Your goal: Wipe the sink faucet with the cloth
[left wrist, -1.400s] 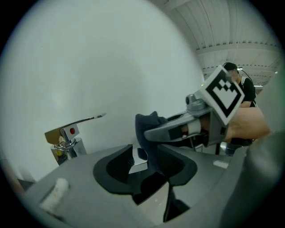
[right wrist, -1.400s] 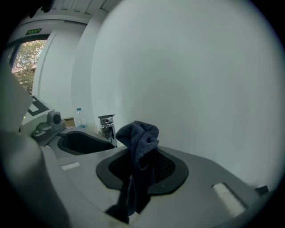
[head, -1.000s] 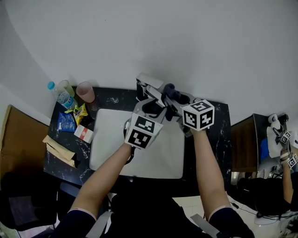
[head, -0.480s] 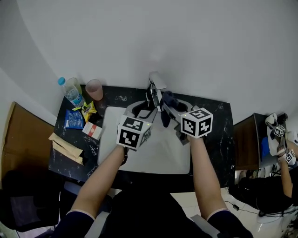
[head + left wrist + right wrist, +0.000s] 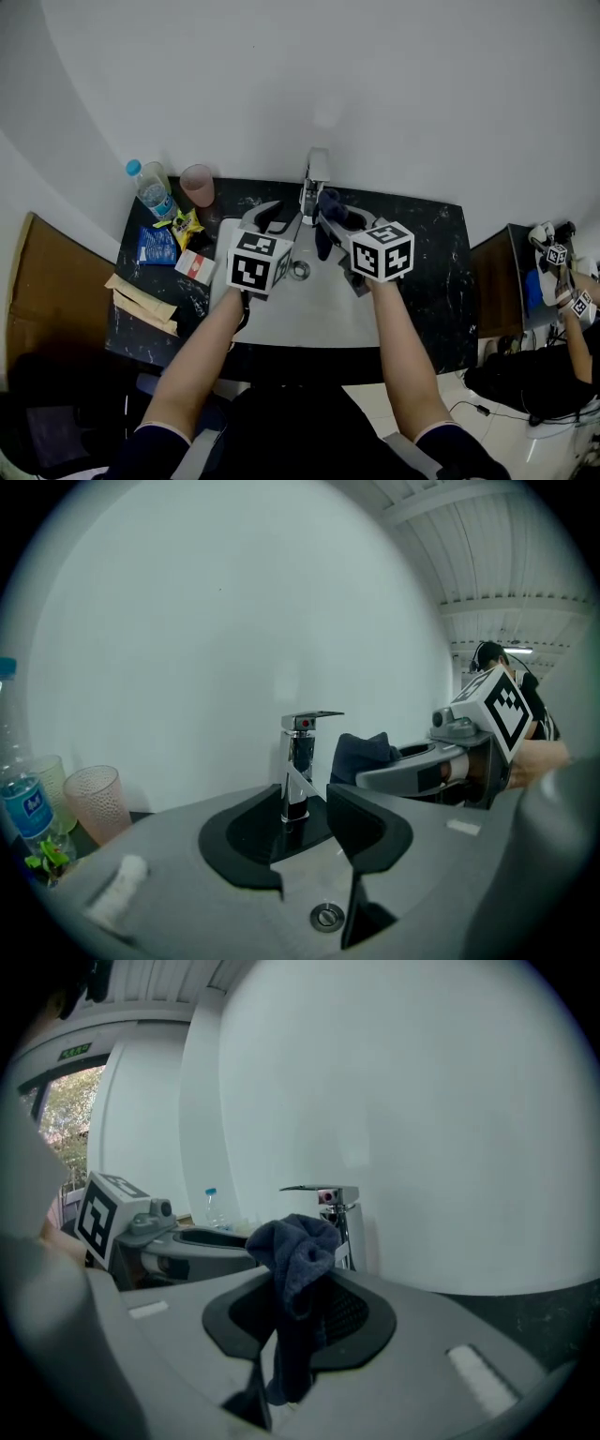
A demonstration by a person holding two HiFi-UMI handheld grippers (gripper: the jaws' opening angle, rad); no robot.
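bottle (image 5: 150, 190), cup (image 5: 198, 184), snack pkts (image 5: 157, 244) left of sink (image 5: 319, 314), away frm faucet (image 5: 317, 172).

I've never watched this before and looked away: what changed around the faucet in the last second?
Both grippers slid leftward over the sink; the right gripper brought the cloth it grips up beside the faucet. The left gripper has just been closing its jaws a little, nothing between them. Faucet, bottle and cup stayed put.

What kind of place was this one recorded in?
Probably a mock washroom station in a lab or workshop: a white sink set in a dark marbled counter, a chrome faucet against a bare white wall, and a second person holding marker cubes at the right edge.
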